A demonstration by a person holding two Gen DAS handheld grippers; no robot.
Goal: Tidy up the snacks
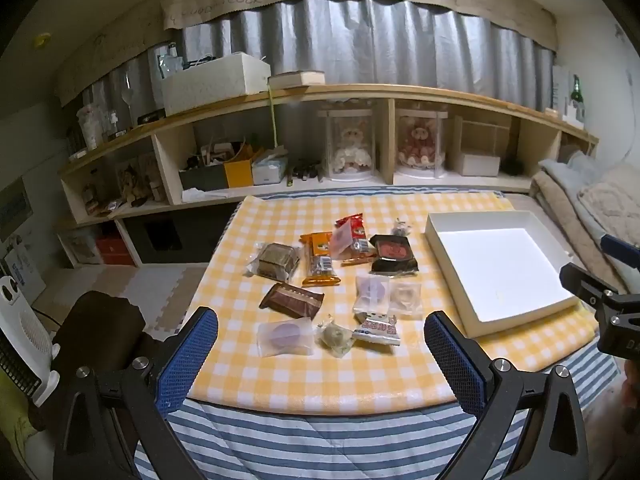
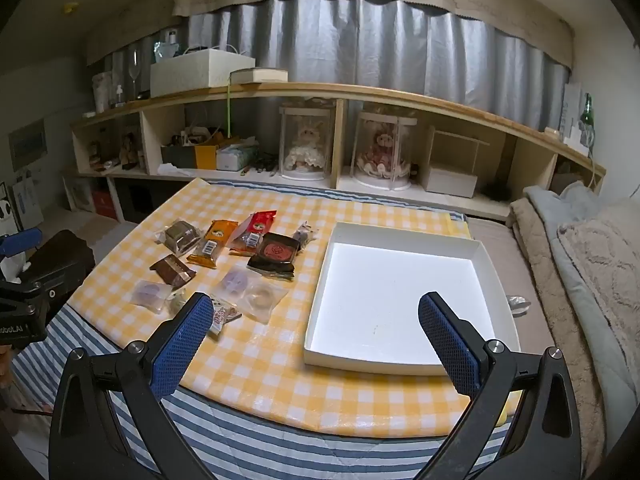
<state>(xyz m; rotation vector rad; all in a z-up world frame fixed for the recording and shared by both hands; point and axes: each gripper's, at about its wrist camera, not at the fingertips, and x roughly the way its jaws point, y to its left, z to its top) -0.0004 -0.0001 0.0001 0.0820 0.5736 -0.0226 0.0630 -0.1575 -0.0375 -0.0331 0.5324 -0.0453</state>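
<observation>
Several wrapped snacks lie loose on the yellow checked tablecloth [image 1: 360,368]: an orange bar [image 1: 320,258], a red packet [image 1: 354,236], a black packet [image 1: 394,254], a brown packet [image 1: 292,300] and clear-wrapped pastries [image 1: 285,336]. An empty white tray [image 1: 500,268] sits to their right; it also shows in the right wrist view [image 2: 400,292]. My left gripper [image 1: 322,330] is open and empty above the near snacks. My right gripper [image 2: 316,316] is open and empty near the tray's front left edge, with the snacks [image 2: 272,254] to its left.
A long wooden shelf [image 1: 320,96] with boxes and doll cases stands behind the table. A striped blanket [image 1: 320,440] hangs at the table's near edge. Bedding [image 2: 580,260] lies to the right. A white heater [image 1: 20,340] stands at the left.
</observation>
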